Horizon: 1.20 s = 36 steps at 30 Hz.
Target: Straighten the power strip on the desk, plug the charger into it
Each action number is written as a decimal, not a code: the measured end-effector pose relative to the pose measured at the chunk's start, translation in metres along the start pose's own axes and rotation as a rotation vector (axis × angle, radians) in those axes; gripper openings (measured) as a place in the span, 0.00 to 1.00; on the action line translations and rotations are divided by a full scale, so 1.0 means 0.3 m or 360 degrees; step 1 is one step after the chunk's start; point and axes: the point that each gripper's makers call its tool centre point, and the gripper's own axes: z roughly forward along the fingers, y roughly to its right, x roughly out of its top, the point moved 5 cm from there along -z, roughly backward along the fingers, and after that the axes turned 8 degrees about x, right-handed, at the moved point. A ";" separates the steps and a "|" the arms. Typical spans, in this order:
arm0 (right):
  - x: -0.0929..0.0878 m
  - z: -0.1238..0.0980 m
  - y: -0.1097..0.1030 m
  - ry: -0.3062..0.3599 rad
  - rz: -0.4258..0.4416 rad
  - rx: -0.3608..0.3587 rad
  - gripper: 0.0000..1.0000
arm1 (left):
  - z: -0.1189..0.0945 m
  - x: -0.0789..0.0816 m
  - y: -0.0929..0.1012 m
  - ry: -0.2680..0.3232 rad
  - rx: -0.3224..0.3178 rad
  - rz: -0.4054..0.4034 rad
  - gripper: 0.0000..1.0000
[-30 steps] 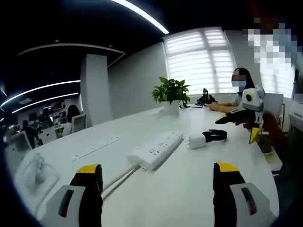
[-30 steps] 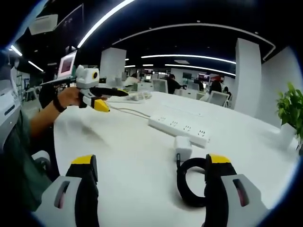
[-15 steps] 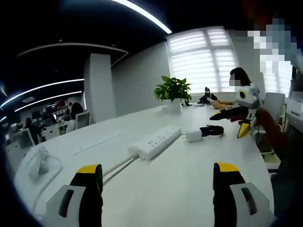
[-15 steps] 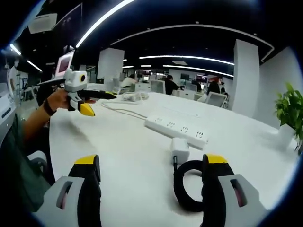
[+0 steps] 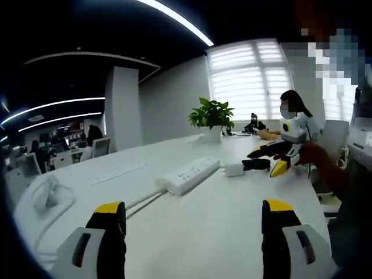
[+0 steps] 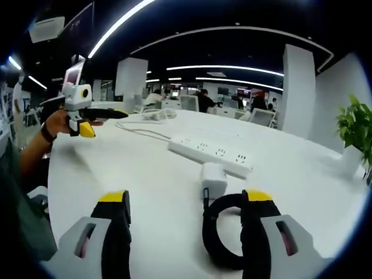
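Note:
A long white power strip (image 5: 189, 174) lies slantwise in the middle of the white desk (image 5: 221, 215); it also lies ahead in the right gripper view (image 6: 212, 154). A white charger (image 6: 214, 179) sits just in front of it, its black cable coil (image 6: 224, 232) lying against my right jaw. My right gripper (image 6: 186, 200) is open, low over the desk, with the coil partly between its jaws. My left gripper (image 5: 192, 212) is open and holds nothing, well short of the strip. A hand holds the right gripper (image 5: 272, 158) beside the charger (image 5: 234, 169).
A potted plant (image 5: 212, 113) stands at the desk's far end, with a seated person (image 5: 293, 110) beside it. A flat socket panel (image 5: 119, 172) is set into the desk. White cables (image 5: 46, 195) lie bundled at the left. The strip's cord (image 6: 142, 132) trails toward the left gripper (image 6: 104, 122).
The right gripper has dropped lower and closer to the charger and its cable. The left gripper has pulled back from the strip, which now looks smaller and farther.

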 end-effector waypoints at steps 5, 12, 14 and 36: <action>0.003 0.013 0.021 0.0036 0.0019 -0.0024 0.73 | -0.003 -0.009 -0.002 -0.0018 0.0013 0.0015 0.99; 0.006 0.051 0.044 0.0043 -0.0004 -0.0052 0.73 | -0.004 -0.014 0.009 -0.0031 0.0018 0.0048 0.99; 0.007 0.060 0.051 0.0021 -0.0016 -0.0057 0.73 | -0.004 -0.016 0.010 -0.0036 0.0018 0.0056 0.99; 0.027 0.125 0.097 0.0001 -0.0038 -0.0047 0.58 | -0.011 -0.032 -0.002 -0.0020 0.0015 0.0021 0.99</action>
